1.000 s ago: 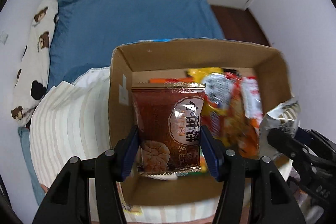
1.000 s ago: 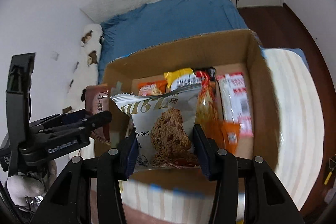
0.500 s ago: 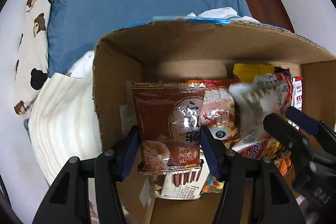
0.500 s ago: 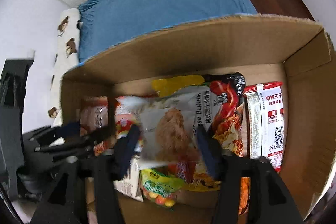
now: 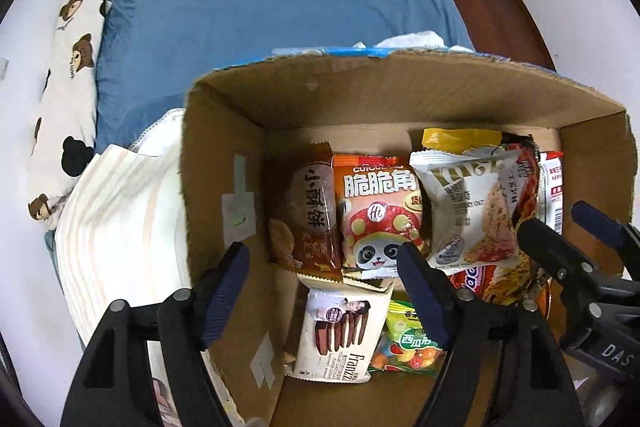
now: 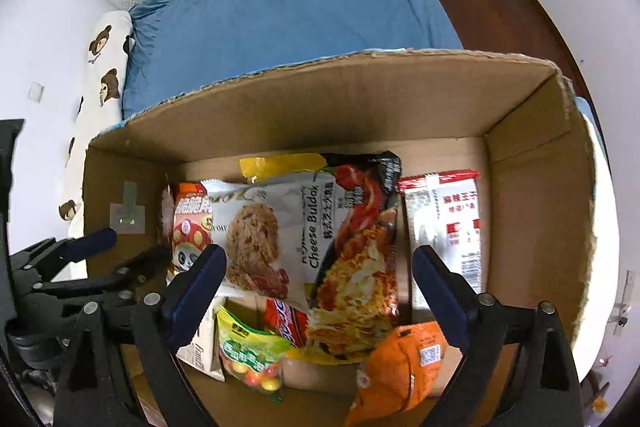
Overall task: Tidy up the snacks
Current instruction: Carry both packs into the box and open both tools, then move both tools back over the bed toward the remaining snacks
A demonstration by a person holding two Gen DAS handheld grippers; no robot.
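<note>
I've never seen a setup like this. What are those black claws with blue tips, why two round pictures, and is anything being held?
No robot here: a person carries a two-finger clamp in each hand, each with a fisheye camera looking along its fingers, hence two round pictures. One is from the left gripper, the other from the right gripper; each also glimpses the other at its edge. Both point down into a cardboard box beside a bed with a blue duvet. Both jaws have just been opening and now grip nothing. The brown biscuit packet and the white oat cookie packet lie loose among other snacks: a panda crisp bag, Cheese Buldak noodles, a Franzzi wafer box, a green candy bag.
</note>
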